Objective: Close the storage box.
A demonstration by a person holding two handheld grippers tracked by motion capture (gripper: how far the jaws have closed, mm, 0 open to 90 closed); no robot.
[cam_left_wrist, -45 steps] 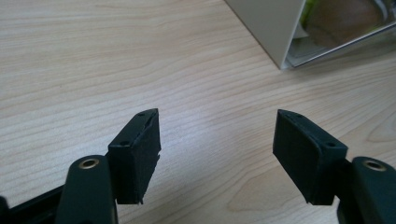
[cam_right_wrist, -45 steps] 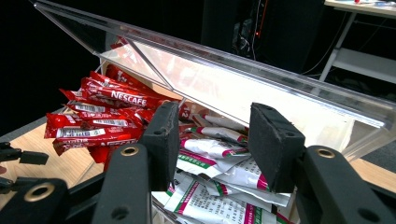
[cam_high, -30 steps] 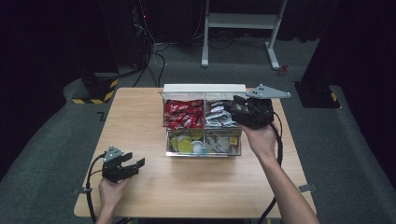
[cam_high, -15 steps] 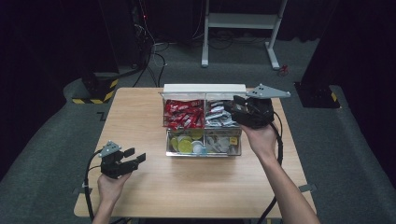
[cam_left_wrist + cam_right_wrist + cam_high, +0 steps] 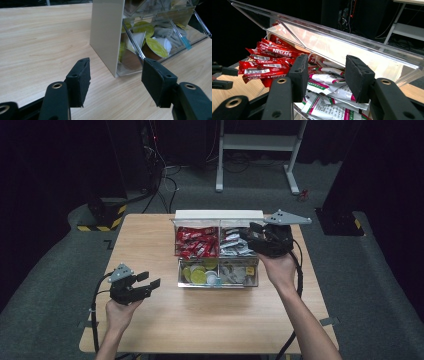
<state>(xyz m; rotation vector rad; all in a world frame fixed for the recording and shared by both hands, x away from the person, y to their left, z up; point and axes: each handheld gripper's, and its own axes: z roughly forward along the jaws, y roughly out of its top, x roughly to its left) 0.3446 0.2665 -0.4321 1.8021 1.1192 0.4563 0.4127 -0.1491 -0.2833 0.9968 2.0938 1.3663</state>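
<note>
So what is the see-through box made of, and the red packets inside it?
The box looks like clear hard plastic: its glossy walls show the contents through them, though one side panel is opaque cream. The red packets look like shiny printed foil or plastic film, crinkled and catching light. The right tool hovers open over the white sachets.

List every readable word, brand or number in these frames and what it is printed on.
"NESCAFE": white letters on a red sachet in the clear organiser box.
White sachets under the right gripper: green and pink print, too small to read.
Barcode strips on the red sachets: too blurred to read.
</note>
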